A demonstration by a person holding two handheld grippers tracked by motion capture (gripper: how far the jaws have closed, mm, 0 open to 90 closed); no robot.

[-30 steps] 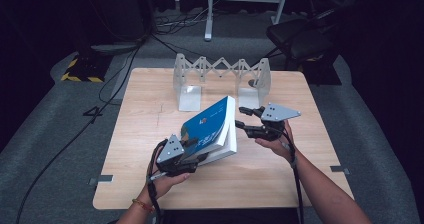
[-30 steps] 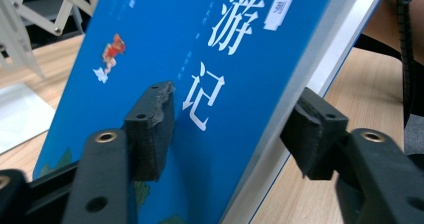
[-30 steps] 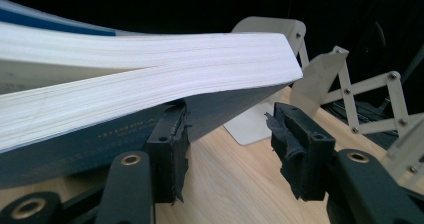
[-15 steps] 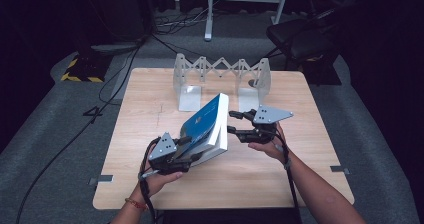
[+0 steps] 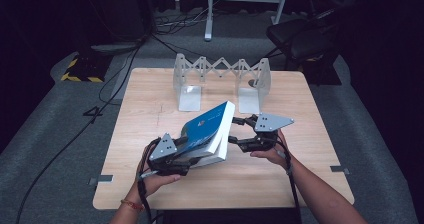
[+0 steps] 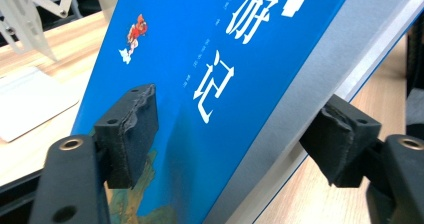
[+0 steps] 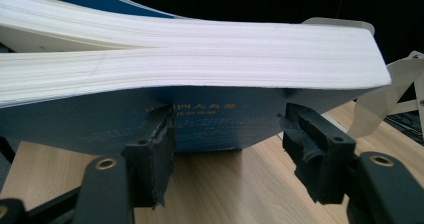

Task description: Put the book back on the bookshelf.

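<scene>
A thick blue-covered paperback book [image 5: 207, 134] is propped at a tilt over the middle of the wooden tabletop [image 5: 150, 94], cover facing up and to the left, white page block facing right; its lower end sits at the left gripper [image 5: 167, 156], its upper corner points toward the folding metal book rack [image 5: 220, 79] standing at the far side. In the left gripper view the jaws sit either side of the book's spine end — one pad [image 6: 131, 134] lies against the blue cover with white Chinese characters, the other is at the grey spine edge; whether they truly pinch it, I cannot tell. The right gripper [image 5: 240, 131] is just beside the page edge; in the right gripper view its jaws are spread, both pads under the back cover [image 7: 220, 121], the pages [image 7: 200, 54] slightly parted above. A hand [image 5: 155, 181] holds the left gripper from below.
</scene>
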